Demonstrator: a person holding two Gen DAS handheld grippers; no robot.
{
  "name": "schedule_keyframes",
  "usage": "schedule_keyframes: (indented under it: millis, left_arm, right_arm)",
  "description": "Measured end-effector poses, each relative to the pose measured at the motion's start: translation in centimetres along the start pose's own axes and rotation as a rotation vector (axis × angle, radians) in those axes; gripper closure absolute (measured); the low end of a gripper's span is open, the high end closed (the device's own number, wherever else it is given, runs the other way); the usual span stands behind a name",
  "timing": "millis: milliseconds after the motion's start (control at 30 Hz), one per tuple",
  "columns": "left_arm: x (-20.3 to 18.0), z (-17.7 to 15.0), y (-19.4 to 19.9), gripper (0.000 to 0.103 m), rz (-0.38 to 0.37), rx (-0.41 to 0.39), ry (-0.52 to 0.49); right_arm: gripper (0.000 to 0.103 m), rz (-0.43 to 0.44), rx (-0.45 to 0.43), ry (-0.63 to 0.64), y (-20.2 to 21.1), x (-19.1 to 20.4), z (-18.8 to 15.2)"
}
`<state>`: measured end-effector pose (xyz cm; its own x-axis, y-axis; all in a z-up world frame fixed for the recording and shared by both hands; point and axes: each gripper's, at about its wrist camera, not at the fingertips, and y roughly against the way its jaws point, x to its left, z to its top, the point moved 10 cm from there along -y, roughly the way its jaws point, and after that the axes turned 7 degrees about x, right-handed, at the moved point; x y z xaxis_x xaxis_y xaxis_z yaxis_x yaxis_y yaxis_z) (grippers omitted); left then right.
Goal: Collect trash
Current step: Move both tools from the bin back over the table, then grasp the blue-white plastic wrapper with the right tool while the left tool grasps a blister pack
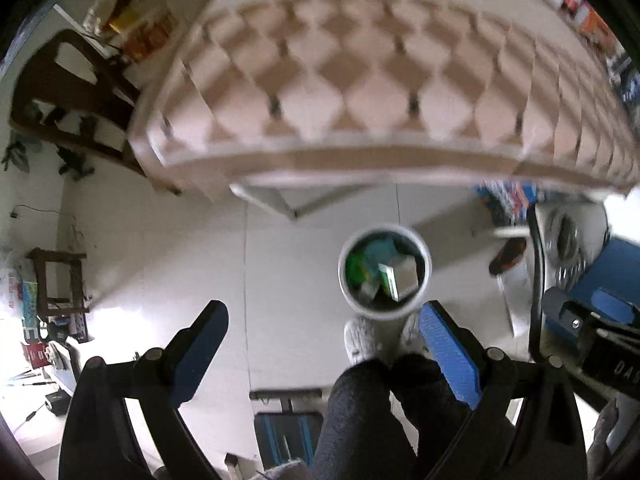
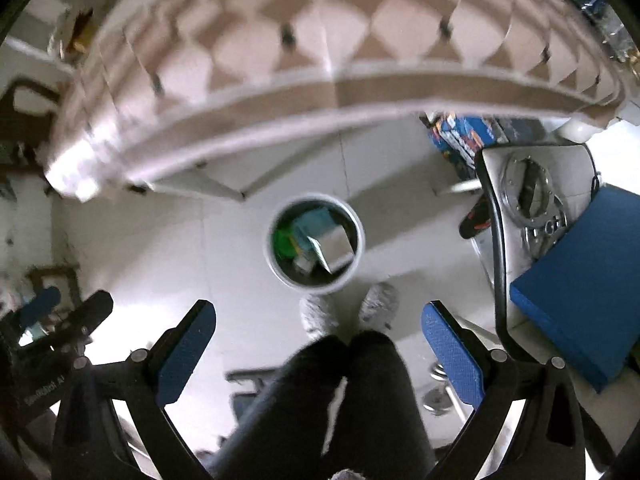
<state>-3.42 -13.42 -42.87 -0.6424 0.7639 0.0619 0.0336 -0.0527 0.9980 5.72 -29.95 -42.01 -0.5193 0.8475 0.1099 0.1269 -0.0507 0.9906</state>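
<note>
You held both tongs high over the floor, aimed down. Your left tongs (image 1: 322,344) were spread wide, blue pads apart, nothing between them. Your right tongs (image 2: 318,346) were spread wide too, pinching nothing.

The round white plastic trash bin (image 1: 385,273) stood on the pale tiled floor (image 1: 180,264), at about 1 o'clock from the left tongs' gap and 12 o'clock in the right wrist view (image 2: 316,242). Trash sat inside it: a green wrapper (image 1: 354,268), a teal packet (image 1: 380,250) and a grey-brown carton (image 1: 406,278) with a green-edged side. Your grey fuzzy slippers (image 1: 360,340) stood just beside the bin at 6 o'clock, dark trousers (image 1: 360,416) below.

The bench under a pink-and-tan diamond-patterned cloth (image 1: 360,80) filled the 12 o'clock half of both views, blurred. A blue flat pad (image 2: 576,296) lay at 3 o'clock in the right view. A dark wooden chair (image 1: 68,92) stood at 10 o'clock in the left view.
</note>
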Motion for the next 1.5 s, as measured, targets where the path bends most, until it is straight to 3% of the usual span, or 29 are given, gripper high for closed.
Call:
schedule_keyframes:
  millis: [133, 300, 433, 600, 800, 967, 1033, 1067, 1233, 1267, 1300, 1333, 1500]
  left_arm:
    - [0.1, 5.1, 2.4, 0.005, -0.001, -0.041, 0.051]
    - [-0.9, 12.8, 4.1, 0.005, -0.034, -0.067, 0.116]
    - [-1.6, 19.9, 4.0, 0.005, -0.105, -0.032, 0.219]
    - [-2.5, 30.0, 1.1, 0.005, -0.211, 0.069, 0.451]
    - [-4.8, 38.5, -3.1, 0.006, -0.359, 0.197, 0.684]
    - [-6.1, 43.9, -6.1, 0.006, -0.426, 0.264, 0.834]
    - [-6.0, 45.4, -7.0, 0.009, -0.379, 0.278, 0.847]
    - [-5.8, 45.7, -7.4, 0.02, -0.338, 0.284, 0.845]
    - [-5.1, 45.7, -7.5, 0.033, -0.18, 0.282, 0.845]
    - [-5.1, 45.7, -7.4, 0.04, -0.169, 0.267, 0.835]
    - [-5.1, 45.8, -7.1, 0.049, -0.158, 0.25, 0.814]
    - [-5.1, 45.8, -6.9, 0.052, -0.144, 0.239, 0.791]
    - [-4.8, 44.7, -6.9, 0.053, -0.121, 0.224, 0.721]
  right_arm:
    - [0.0, 0.032, -0.063, -0.058, 4.6, 0.2, 4.3]
    - [0.0, 0.018, -0.1, -0.091, 8.7, -1.2, 12.4]
    - [0.0, -0.005, -0.126, -0.107, 11.1, -3.3, 21.5]
    - [0.0, -0.002, -0.139, -0.106, 12.4, -5.3, 35.6]
    - [0.0, -0.019, -0.1, -0.083, 11.0, -5.4, 51.9]
    - [0.0, -0.047, -0.088, -0.054, 8.9, -4.8, 61.5]
    - [0.0, -0.059, -0.086, -0.045, 8.3, -4.5, 64.0]
    - [0.0, -0.057, -0.085, -0.041, 8.0, -4.3, 65.0]
    - [0.0, -0.065, -0.064, -0.018, 6.0, -2.9, 68.9]
    - [0.004, -0.063, -0.062, -0.013, 5.6, -2.7, 69.3]
    - [0.018, -0.064, -0.062, -0.006, 5.4, -2.4, 69.4]
    - [0.025, -0.077, -0.061, 0.01, 5.2, -2.2, 69.5]
    - [0.057, -0.118, -0.095, 0.056, 5.8, -1.8, 69.4]
